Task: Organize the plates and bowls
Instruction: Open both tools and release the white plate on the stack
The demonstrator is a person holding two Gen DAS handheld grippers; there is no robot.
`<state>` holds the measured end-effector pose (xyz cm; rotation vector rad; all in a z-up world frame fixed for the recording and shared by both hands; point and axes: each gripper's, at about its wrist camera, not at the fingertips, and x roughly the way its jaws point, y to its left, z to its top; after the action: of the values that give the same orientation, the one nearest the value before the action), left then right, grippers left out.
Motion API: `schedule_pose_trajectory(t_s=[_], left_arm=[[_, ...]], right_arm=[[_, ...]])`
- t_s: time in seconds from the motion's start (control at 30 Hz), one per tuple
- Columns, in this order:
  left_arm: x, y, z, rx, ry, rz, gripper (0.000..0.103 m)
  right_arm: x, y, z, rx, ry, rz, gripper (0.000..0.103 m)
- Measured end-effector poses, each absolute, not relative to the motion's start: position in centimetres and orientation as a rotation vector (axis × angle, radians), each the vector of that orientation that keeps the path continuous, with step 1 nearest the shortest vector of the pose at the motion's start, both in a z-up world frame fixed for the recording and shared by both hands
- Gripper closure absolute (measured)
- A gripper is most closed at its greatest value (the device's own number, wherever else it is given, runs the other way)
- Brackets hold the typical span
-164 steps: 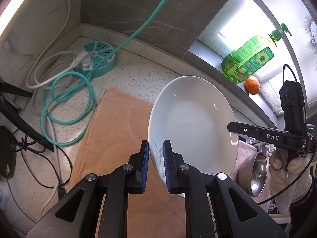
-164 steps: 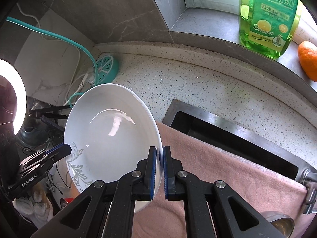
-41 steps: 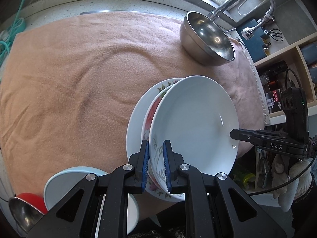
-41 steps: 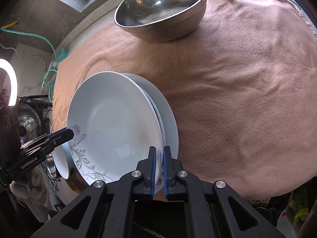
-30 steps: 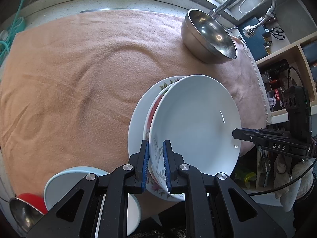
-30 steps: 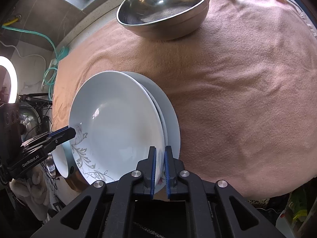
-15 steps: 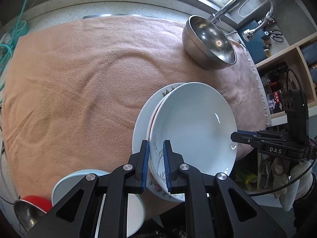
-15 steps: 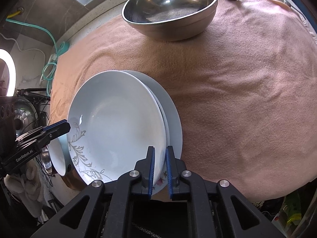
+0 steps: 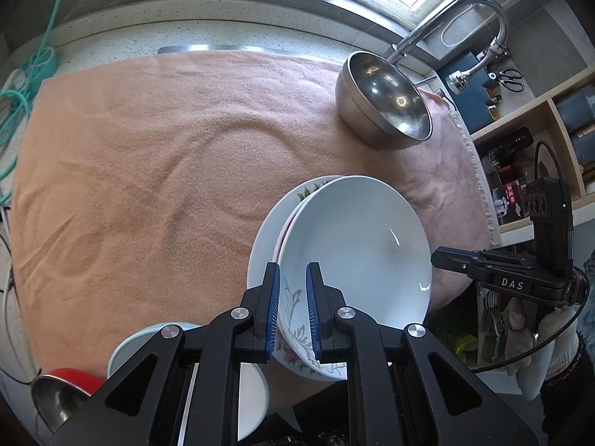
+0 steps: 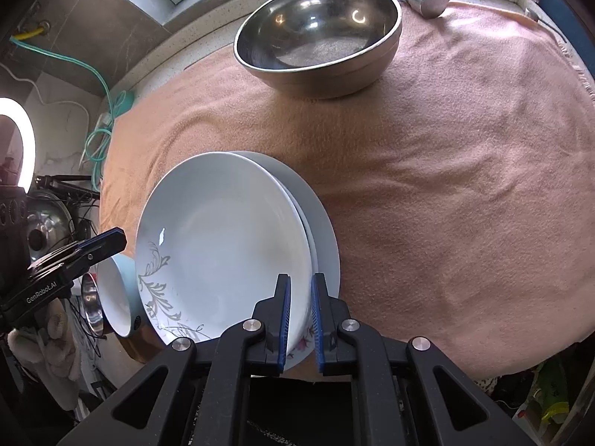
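- Left gripper (image 9: 292,306) is clamping the near rim of the white plate (image 9: 357,245).
- Right gripper (image 10: 299,321) is clamping its opposite rim.
- Plate is sitting over the flowered plates (image 9: 293,195) on the towel (image 9: 167,156).

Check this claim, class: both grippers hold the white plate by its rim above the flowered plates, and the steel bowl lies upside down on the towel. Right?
One error. The steel bowl stands upright, open side up, as the right wrist view shows. The rest holds: left gripper and right gripper clamp the white plate above the flowered plates, on the towel.
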<state>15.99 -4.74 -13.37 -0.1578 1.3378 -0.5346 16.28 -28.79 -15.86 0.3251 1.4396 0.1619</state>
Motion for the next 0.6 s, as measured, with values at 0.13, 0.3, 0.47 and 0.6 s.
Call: schedule_pose_trajectory(t_s=[0.13, 0.3, 0.47, 0.6], left_arm=[[16.1, -4.3, -12.7, -0.173, 1.316, -0.529, 0.090], [16.5, -3.7, -11.6, -0.178, 1.272, -0.508, 0.090], [17.0, -3.4, -10.3, -0.177, 1.210, -0.487, 0.090], [17.3, -3.2, -9.6, -0.193, 1.180, -0.466, 0.090]], right_arm=[[16.1, -29.0, -14.9, 0.327, 1.404, 0.154, 0.092], [16.2, -29.1, -13.7, 0.320, 1.357, 0.140, 0.091], [16.5, -29.5, -12.3, 0.318, 1.294, 0.114, 0.086], [17.1, -30.2, -11.4, 0.338, 1.251, 0.107, 0.084]])
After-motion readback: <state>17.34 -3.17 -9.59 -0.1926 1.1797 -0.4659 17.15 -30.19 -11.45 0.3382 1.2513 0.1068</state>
